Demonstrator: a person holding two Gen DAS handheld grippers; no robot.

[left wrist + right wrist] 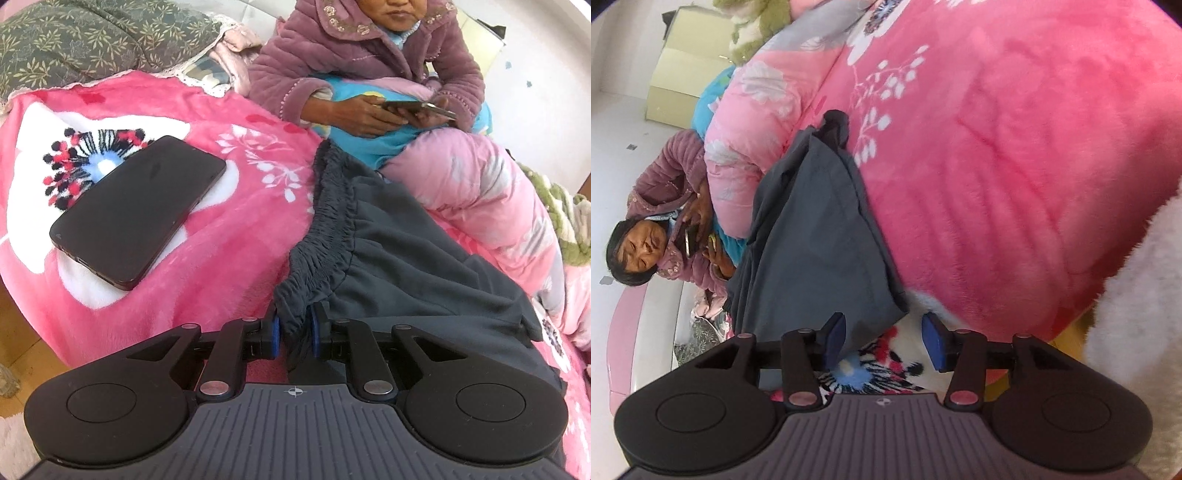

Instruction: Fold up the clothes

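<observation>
**Bright, even light; heavy fisheye bend**

Both views are brightly and softly lit, seemingly by daylight, with only faint shadows. The pink blanket (229, 236) is strongly saturated, nearly washed out in the right wrist view. Fisheye curvature bends the edges and darkens the corners. The phone (138, 212) shows slight sheen. Fine detail is soft throughout.

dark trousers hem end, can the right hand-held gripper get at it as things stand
Probably yes: the right hand-held gripper is open right beside the dark trousers, only bare pink blanket between its pads and nothing blocking the cloth's edge.
</observation>
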